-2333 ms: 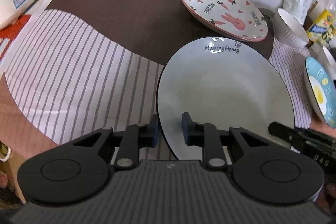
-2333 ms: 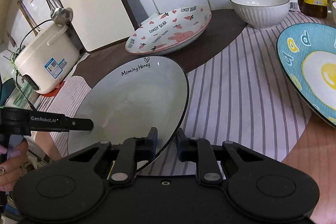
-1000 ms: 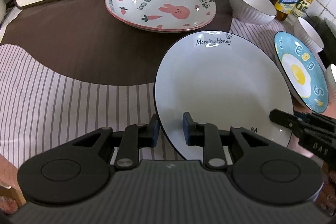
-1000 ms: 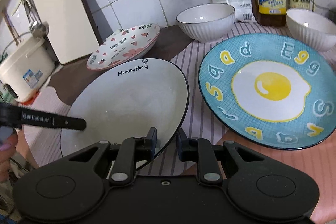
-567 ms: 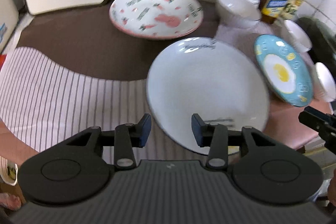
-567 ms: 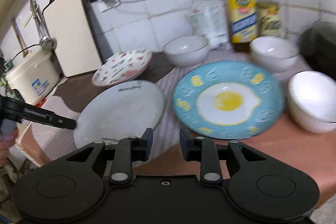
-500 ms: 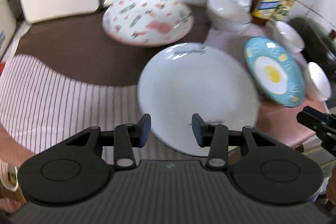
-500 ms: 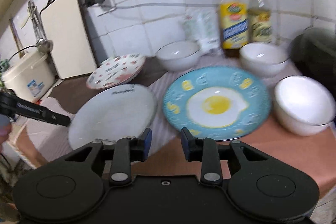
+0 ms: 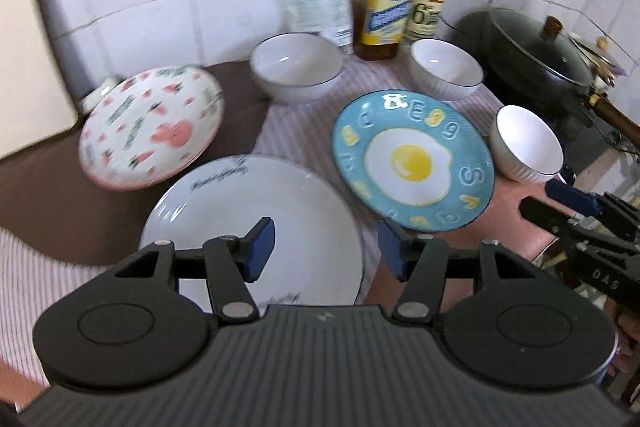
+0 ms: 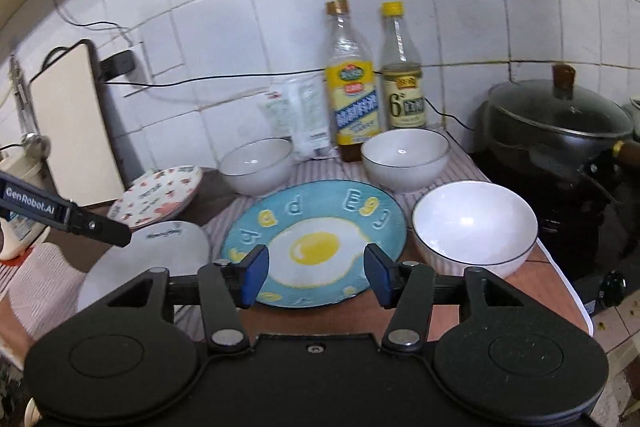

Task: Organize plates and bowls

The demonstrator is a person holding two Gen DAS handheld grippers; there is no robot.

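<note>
- White tiled wall [image 10: 280,27] backs a counter laid with a brown-and-striped mat [image 9: 304,123], where the dishes sit.
- Left gripper [image 9: 326,247] has its blue-padded fingers spread wide and holding nothing; the white plate [image 9: 248,211] lies flat on the mat just beyond its left finger, touched by neither finger.
- Right gripper [image 10: 316,273] is likewise spread and empty, with the blue egg plate [image 10: 316,239] lying between and just past its fingertips.
- Only the right wrist view shows the whole wall, the charger plug [image 10: 120,65], the leaning cutting board [image 10: 76,123] and part of the rice cooker [image 10: 20,203] (far left of its fingers); the left wrist view shows instead the white plate's near-rim lettering and the right gripper's tip at its right edge.
- Compared with 2.3 s ago, when both grippers pinched the white plate's rim, both have let go, opened and pulled back higher, so more of the counter shows.
- Plates, three: the white one, the blue egg plate, and the bunny plate [image 9: 152,127] beyond the left finger (blurred, possibly stacked on another; I cannot tell).
- White bowls, three: back-left bowl [image 10: 256,165], back-right bowl [image 10: 404,157], and near bowl [image 10: 474,227] just right of the right finger.
- Bottles, two: oil bottle [image 10: 352,87] and vinegar bottle [image 10: 402,75], beside one white pouch [image 10: 300,123].
- One lidded black wok [image 10: 556,123] stands far right.
</note>
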